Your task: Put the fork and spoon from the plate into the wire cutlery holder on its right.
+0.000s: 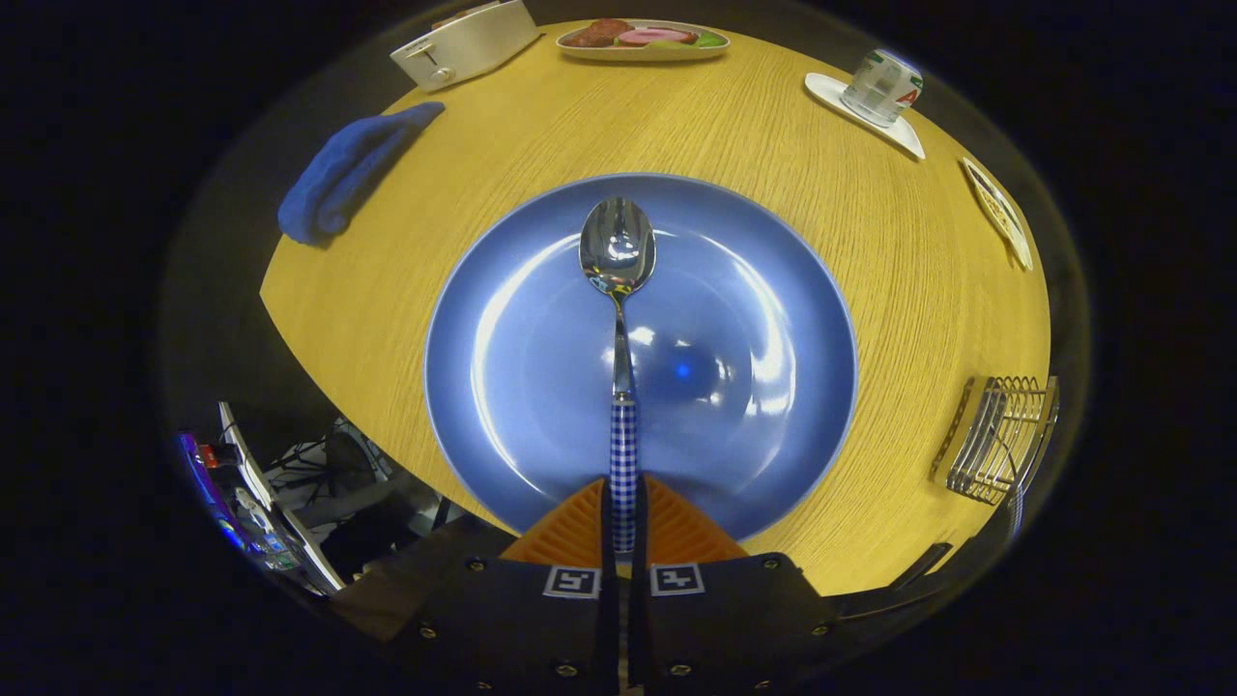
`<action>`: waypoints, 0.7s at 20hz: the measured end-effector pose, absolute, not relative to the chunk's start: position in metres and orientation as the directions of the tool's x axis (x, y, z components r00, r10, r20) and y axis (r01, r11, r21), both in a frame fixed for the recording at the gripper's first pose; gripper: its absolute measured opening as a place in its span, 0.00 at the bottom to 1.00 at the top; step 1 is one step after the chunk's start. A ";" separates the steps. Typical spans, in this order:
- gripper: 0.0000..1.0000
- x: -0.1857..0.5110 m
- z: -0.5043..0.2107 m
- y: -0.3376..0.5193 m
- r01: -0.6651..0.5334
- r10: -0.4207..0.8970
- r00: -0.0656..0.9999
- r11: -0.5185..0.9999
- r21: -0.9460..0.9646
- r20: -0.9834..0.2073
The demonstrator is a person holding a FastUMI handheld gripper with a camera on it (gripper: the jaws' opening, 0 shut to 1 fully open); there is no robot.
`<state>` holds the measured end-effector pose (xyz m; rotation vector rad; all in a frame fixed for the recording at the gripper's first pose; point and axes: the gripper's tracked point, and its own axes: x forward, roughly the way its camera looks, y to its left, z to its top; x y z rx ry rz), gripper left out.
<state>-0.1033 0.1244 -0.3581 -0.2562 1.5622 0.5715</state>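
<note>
We see the spoon at frame centre over the blue plate, long axis running straight away from us, bowl pointing toward the top. Our gripper pinches its checked handle, fingers nearly together. The wire cutlery holder sits at right.

Mount: the camera rides on the gripper, looking forward along its two fingers.
Facing: downward and ahead over a round wooden table.
Nearness: close above the blue plate; the fingers are closed against the checked handle of the spoon.
Far: toaster, food dish.
Left: blue cloth.
Right: wire holder.
Shared: single view.
</note>
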 end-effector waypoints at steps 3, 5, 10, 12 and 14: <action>0.05 -0.109 -0.339 0.112 -0.519 0.190 -0.133 0.823 0.232 -0.973; 0.05 -0.110 -0.328 0.101 -0.508 0.199 -0.163 0.823 0.255 -0.966; 0.04 -0.119 -0.293 0.055 -0.460 0.214 -0.246 0.833 0.308 -0.945; 0.05 -0.120 -0.279 0.036 -0.428 0.228 -0.275 0.841 0.332 -0.934; 0.05 -0.120 -0.264 0.018 -0.403 0.239 -0.295 0.847 0.347 -0.925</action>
